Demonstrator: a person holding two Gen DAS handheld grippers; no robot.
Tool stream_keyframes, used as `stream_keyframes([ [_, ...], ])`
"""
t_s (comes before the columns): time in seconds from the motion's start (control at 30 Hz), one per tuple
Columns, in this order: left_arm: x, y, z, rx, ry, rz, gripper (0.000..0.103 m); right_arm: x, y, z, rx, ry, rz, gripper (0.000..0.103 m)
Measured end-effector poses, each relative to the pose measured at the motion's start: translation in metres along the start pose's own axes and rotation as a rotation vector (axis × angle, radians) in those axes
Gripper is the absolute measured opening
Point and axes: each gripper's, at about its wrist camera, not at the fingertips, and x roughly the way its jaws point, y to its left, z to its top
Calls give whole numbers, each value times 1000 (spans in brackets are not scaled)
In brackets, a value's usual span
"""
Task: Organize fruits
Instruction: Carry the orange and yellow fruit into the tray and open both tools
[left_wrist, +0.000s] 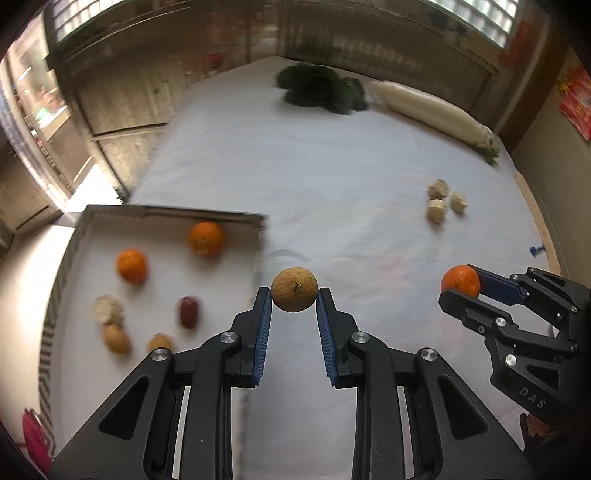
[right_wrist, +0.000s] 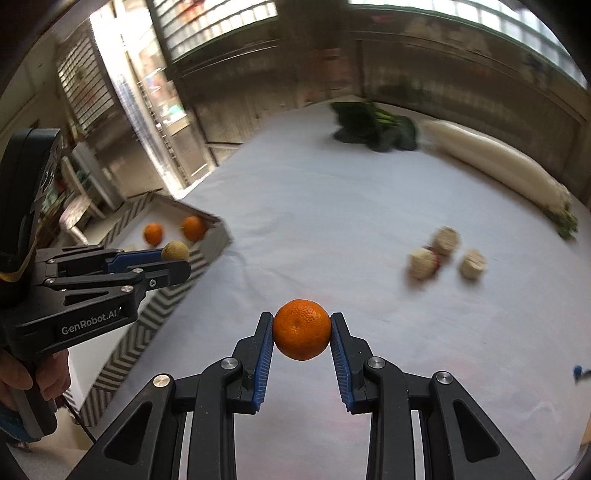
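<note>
We carried 2 fruits at once toward the tray — our left claw clamped on the tan fruit, beside the tray's corner. Our right claw pinched the mandarin above the surface — presumably next in.

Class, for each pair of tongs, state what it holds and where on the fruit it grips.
Left tongs: yellowish-brown round fruit, pinched at opposite sides. Right tongs: orange tangerine, likewise.

A white cloth covers the bench, which fills most of the room. Wood-panelled walls run behind it, with bright windows high above. Daylight pours through a glazed door, and a red poster hangs at right.
</note>
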Motion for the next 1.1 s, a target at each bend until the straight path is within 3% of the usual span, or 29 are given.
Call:
stream_keyframes([
  [0.67,-25,131,-54,-223,26,152,24,49,133,26,-265,55,197,29],
  [1.1,-11,158,-70,-271,75,175,24,100,178,17,-334,160,249,30],
])
